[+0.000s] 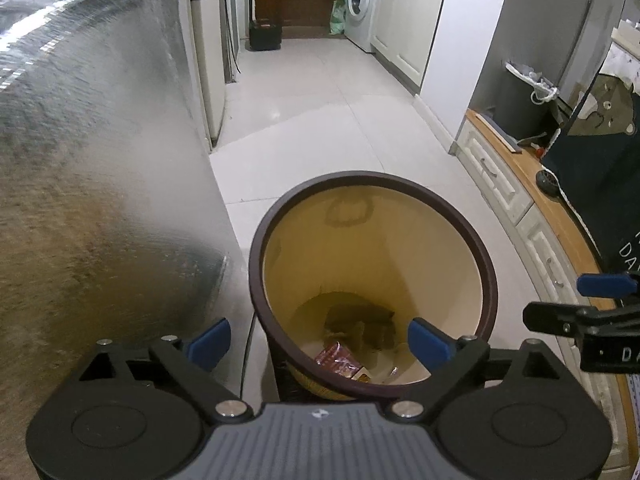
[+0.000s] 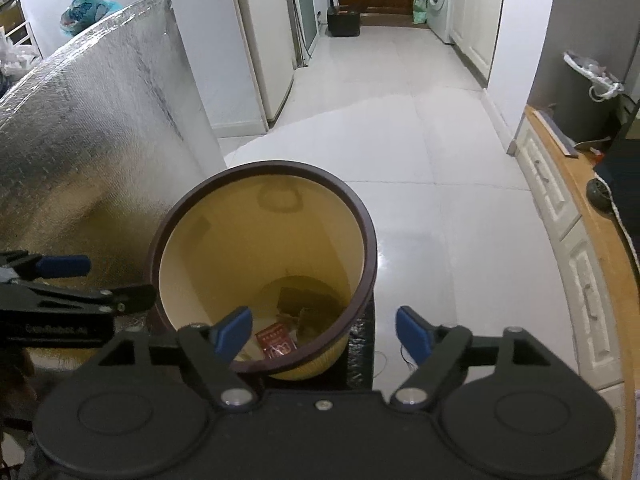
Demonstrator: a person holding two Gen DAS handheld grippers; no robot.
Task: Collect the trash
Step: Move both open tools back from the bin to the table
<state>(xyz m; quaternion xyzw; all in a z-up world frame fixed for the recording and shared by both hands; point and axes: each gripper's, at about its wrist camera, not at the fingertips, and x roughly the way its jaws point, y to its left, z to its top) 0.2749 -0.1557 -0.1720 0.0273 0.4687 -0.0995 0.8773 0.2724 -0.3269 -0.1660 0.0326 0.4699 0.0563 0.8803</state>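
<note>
A cream waste bin with a dark brown rim (image 1: 486, 256) (image 2: 370, 240) stands on the white tiled floor. At its bottom lie a red packet (image 1: 338, 362) (image 2: 277, 340) and brownish scraps (image 1: 360, 320) (image 2: 308, 304). My left gripper (image 1: 318, 344) hangs above the bin's near rim, open, nothing between its blue pads. My right gripper (image 2: 324, 334) is open too, above the bin's near right edge, empty. Each gripper shows at the side of the other's view: the right gripper (image 1: 580, 300) and the left gripper (image 2: 80, 280).
A tall silver foil-covered panel (image 1: 92, 160) (image 2: 92, 128) stands close on the left of the bin. A low white cabinet with a wooden top (image 1: 516, 160) (image 2: 560, 184) runs along the right. A grey bin (image 1: 520, 100), a fridge (image 2: 260, 40) and a washing machine (image 1: 362, 4) stand farther off.
</note>
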